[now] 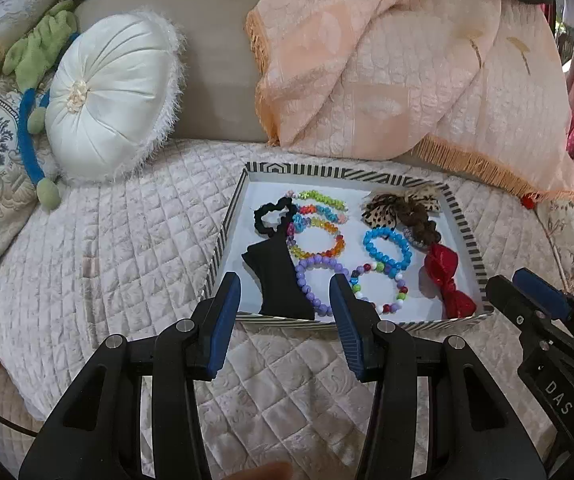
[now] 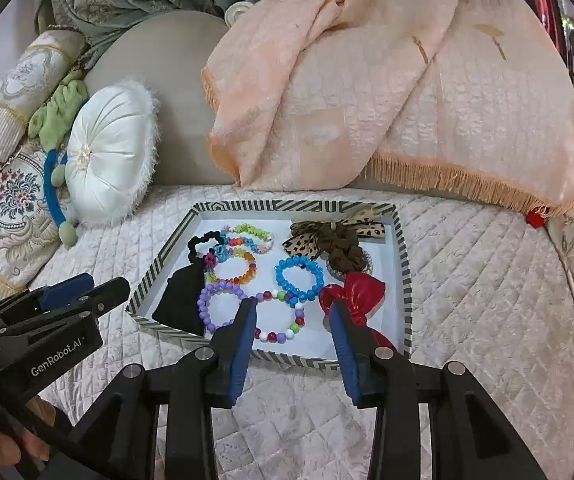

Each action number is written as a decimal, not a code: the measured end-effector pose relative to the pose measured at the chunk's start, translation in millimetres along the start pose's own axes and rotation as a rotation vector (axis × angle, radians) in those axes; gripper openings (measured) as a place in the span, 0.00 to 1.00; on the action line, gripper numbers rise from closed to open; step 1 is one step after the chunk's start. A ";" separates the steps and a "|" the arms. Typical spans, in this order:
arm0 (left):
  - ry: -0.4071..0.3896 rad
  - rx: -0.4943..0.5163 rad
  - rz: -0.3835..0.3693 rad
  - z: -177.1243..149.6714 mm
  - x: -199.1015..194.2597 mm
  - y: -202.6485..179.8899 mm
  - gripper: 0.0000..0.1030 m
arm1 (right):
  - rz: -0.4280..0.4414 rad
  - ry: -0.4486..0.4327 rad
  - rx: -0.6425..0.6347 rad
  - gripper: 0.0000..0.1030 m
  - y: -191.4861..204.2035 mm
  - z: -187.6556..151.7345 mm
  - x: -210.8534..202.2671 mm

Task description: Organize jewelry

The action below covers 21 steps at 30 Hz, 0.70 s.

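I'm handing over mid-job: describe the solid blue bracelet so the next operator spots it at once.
Find the striped-rimmed rectangular tray on the quilted cream bedspread. The solid blue beaded bracelet lies near the tray's middle, just left of the shiny red bow. It is the only single-colour blue ring; its neighbours are lilac or multicoloured.

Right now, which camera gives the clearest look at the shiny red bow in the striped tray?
The left wrist view: the shiny red bow lies fully in sight near the striped tray's right wall. In the right wrist view the bow shows too, but the right gripper's finger covers part of it.
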<state>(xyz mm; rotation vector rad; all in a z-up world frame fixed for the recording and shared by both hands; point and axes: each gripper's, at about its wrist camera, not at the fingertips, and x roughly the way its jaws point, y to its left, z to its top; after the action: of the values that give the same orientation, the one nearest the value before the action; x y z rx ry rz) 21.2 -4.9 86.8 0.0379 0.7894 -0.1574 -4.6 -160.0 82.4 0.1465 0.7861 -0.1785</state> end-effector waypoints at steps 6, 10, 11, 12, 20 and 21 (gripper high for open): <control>-0.022 -0.003 0.000 2.8 -12.0 0.5 0.45 | -0.009 -0.020 -0.006 0.38 3.0 2.2 -12.0; -0.033 -0.006 0.001 2.5 -18.9 1.4 0.45 | -0.015 -0.026 -0.010 0.39 4.0 2.5 -16.4; -0.035 -0.006 0.002 2.2 -20.0 1.5 0.45 | -0.014 -0.027 -0.008 0.40 4.0 2.5 -17.5; -0.037 -0.006 0.003 1.9 -21.3 1.4 0.44 | -0.013 -0.027 -0.009 0.40 4.2 2.6 -18.3; -0.046 0.000 0.003 1.5 -28.5 1.1 0.45 | -0.015 -0.030 -0.019 0.44 6.2 1.4 -24.6; -0.048 0.000 0.004 1.7 -29.4 0.8 0.45 | -0.016 -0.032 -0.020 0.45 6.3 1.4 -25.2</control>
<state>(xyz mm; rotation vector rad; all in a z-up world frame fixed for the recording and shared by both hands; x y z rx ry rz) 2.2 -0.6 108.8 0.0355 0.7415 -0.1538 -19.8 -151.5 101.7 0.1189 0.7575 -0.1873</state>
